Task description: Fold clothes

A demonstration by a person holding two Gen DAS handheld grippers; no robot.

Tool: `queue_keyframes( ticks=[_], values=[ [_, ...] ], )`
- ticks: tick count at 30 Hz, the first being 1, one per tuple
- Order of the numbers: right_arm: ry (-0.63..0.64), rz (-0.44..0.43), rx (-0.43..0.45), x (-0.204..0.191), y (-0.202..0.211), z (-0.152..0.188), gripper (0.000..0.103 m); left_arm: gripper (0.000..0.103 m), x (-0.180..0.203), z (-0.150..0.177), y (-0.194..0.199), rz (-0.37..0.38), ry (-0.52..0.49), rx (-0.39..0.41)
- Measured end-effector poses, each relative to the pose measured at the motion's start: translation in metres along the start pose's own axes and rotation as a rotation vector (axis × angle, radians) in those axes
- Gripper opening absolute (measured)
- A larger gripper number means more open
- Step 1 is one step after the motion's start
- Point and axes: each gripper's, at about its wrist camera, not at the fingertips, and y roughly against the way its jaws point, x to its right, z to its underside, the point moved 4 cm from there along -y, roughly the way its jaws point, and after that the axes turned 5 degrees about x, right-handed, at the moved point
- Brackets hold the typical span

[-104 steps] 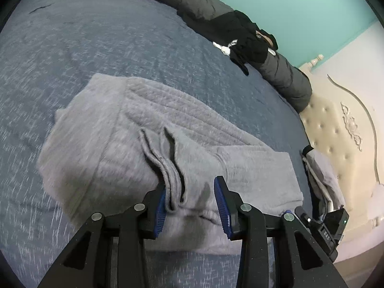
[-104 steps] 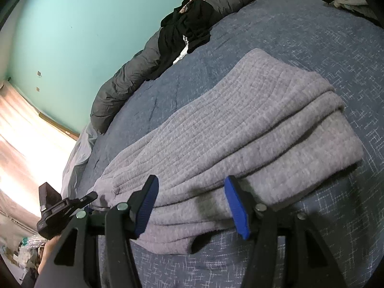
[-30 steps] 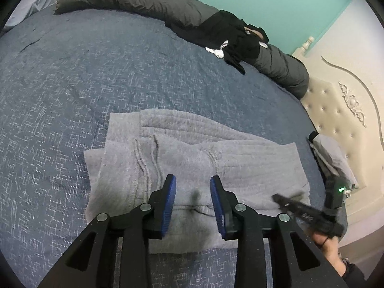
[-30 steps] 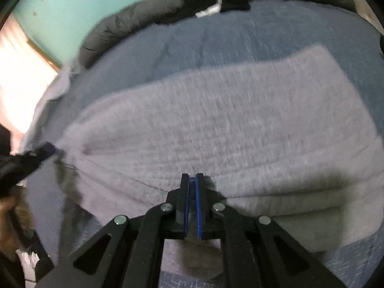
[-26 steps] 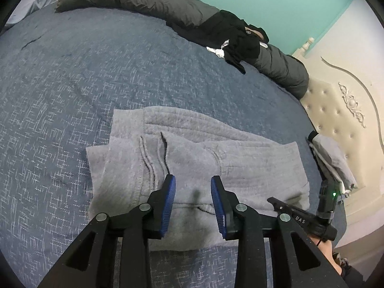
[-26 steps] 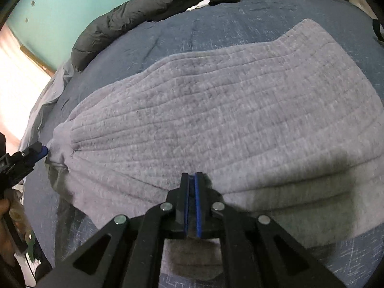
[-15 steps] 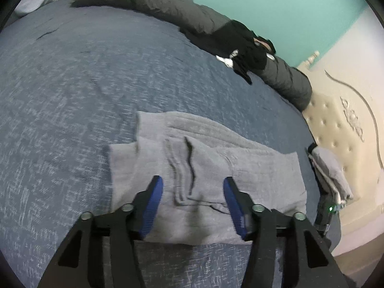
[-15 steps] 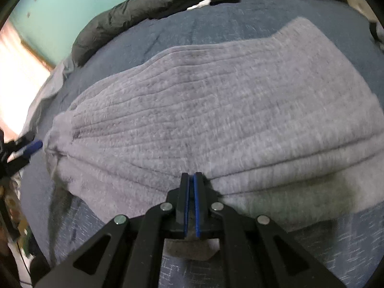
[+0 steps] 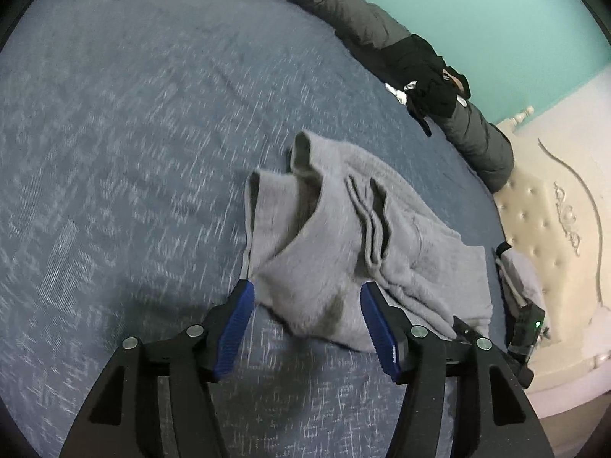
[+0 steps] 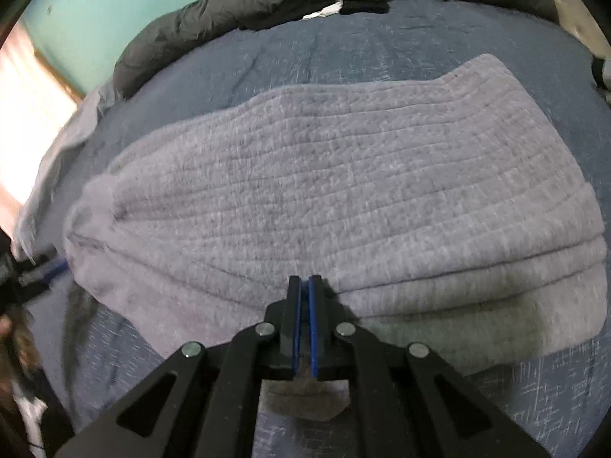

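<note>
Blue-grey bedspread [image 9: 126,122] fills both views, teal wall [image 9: 477,4] behind it, a dark grey rolled duvet [image 9: 336,4] along the far edge with a black garment [image 9: 427,72] heaped on it. Cream tufted headboard [image 9: 550,210] at right in the left wrist view.

Grey sweatpants [image 10: 343,198] lie folded on the bed — ribbed fabric, several layers stacked at the near edge. In the left wrist view the near end of the sweatpants [image 9: 336,244] is rumpled, cuffs gaping open toward the far side of the bed, picture blurred.

Left gripper [image 9: 305,320] — fingers [image 9: 235,328] apart, jaws have just been opening; the corner of the grey fabric sits between them in view, but the blue pads press on nothing. It hangs just over the bedspread at the garment's near edge.

Right gripper [image 10: 304,324] — fingers [image 10: 292,320] together, pinched on the near fold of the sweatpants, a flap of grey cloth showing below the jaws. The right gripper also shows at the lower right of the left wrist view, green light lit.

Small folded grey item [image 9: 523,278] by the headboard, well apart.
</note>
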Motion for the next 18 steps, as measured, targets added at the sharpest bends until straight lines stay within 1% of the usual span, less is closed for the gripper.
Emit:
queue_keyframes(
  ticks=[4,8,11,15,18],
  values=[
    [-0.001,-0.001,0.004,0.006,0.009,0.000,0.002,0.064,-0.002,0.012,-0.005,0.027,0.025,-0.025],
    [-0.022,-0.013,0.008,0.008,0.015,0.003,0.002,0.067,-0.004,0.019,-0.015,0.070,0.098,-0.041],
    [-0.033,-0.020,0.008,0.007,0.018,0.001,0.002,0.069,-0.005,0.022,-0.021,0.074,0.129,-0.033],
    [-0.036,-0.022,0.012,0.007,0.021,-0.002,0.002,0.073,-0.004,0.028,-0.035,0.055,0.150,-0.030],
    [-0.040,-0.030,0.023,0.009,0.029,-0.003,0.002,0.074,-0.007,0.031,-0.043,0.071,0.196,-0.013]
  ],
)
